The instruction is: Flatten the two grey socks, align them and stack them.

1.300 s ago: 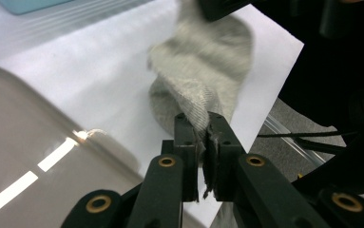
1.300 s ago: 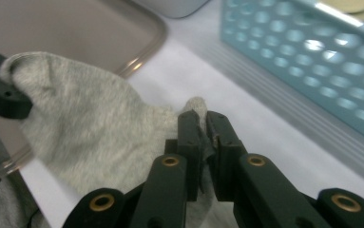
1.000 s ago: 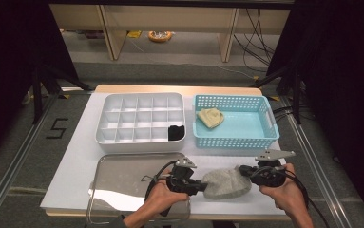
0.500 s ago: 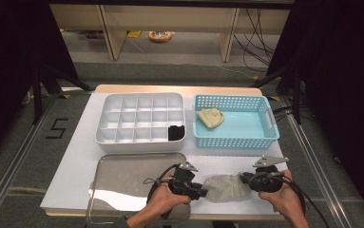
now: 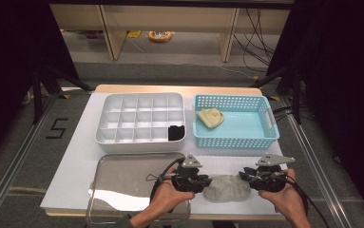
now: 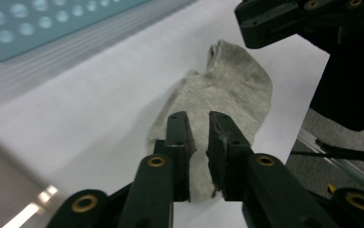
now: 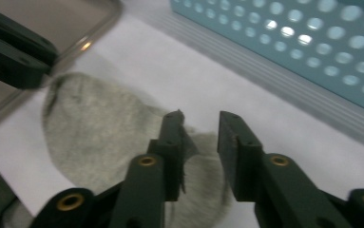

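A grey sock [image 5: 227,188] lies on the white table top near the front edge, between my two grippers. My left gripper [image 5: 208,183] is at the sock's left end. In the left gripper view the sock [image 6: 227,90] runs away from the left gripper [image 6: 199,118], whose jaws stand nearly together with grey fabric in the narrow gap. My right gripper [image 5: 241,178] is at the sock's right end. In the right gripper view its jaws stand apart over the sock's [image 7: 94,128] edge, and a bit of fabric stands up beside one jaw of the right gripper [image 7: 201,118].
A metal tray [image 5: 122,175] lies at the front left, beside my left hand. Behind it is a white compartment box [image 5: 141,142] with a black item [image 5: 176,132] in one cell. A blue basket [image 5: 265,137] at the back right holds a beige cloth [image 5: 210,117].
Both grippers and the sock have shifted slightly toward the front edge of the table. The sock looks more bunched than a second ago.
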Available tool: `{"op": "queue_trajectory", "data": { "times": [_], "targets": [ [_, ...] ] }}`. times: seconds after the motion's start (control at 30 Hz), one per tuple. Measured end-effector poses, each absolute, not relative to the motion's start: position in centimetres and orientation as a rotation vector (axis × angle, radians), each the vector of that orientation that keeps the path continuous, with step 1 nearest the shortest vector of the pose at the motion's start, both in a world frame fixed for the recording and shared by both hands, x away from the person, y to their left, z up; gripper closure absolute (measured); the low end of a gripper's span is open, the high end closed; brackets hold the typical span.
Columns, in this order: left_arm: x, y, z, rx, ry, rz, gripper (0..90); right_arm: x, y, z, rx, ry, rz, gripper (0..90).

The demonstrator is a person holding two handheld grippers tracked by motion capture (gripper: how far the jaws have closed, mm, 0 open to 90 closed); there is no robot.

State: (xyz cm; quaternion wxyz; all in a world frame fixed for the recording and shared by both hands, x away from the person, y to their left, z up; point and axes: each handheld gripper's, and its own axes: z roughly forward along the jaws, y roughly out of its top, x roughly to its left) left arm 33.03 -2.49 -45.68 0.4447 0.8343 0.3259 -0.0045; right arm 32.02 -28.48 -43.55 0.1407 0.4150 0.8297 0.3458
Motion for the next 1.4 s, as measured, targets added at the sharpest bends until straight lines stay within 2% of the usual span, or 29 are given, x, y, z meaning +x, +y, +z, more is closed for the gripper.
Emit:
{"op": "queue_trajectory", "data": {
  "times": [0.13,0.4,0.7,0.73,0.9,1.07,1.23,1.4],
  "targets": [
    [33.7,-3.8,-47.6,2.163,0.813,0.009,82.1,32.2,-26.8,-45.1,1.196,2.499,0.98,81.1],
    [33.0,-3.2,-48.3,2.192,0.814,0.027,82.2,32.7,-27.2,-47.0,1.177,2.459,0.737,82.7],
    [32.2,-1.9,-48.4,2.261,0.747,0.036,82.1,32.5,-27.6,-47.1,1.243,2.458,0.796,82.3],
    [31.9,-2.2,-48.6,2.216,0.796,0.032,82.3,32.4,-27.9,-46.8,1.266,2.477,0.774,82.3],
    [32.0,-2.2,-48.5,2.234,0.781,0.047,82.3,32.3,-28.3,-46.4,1.213,2.456,0.759,82.4],
    [32.0,-2.2,-48.4,2.253,0.764,0.048,82.1,30.5,-27.4,-45.2,1.205,2.476,0.932,82.0],
    [31.9,-2.2,-48.5,2.244,0.772,0.049,82.0,30.1,-26.8,-46.5,1.238,2.503,0.89,82.3],
    [32.0,-2.0,-48.4,2.28,0.736,0.055,82.0,30.5,-28.3,-46.9,1.261,2.485,0.864,83.7]
  ]
}}
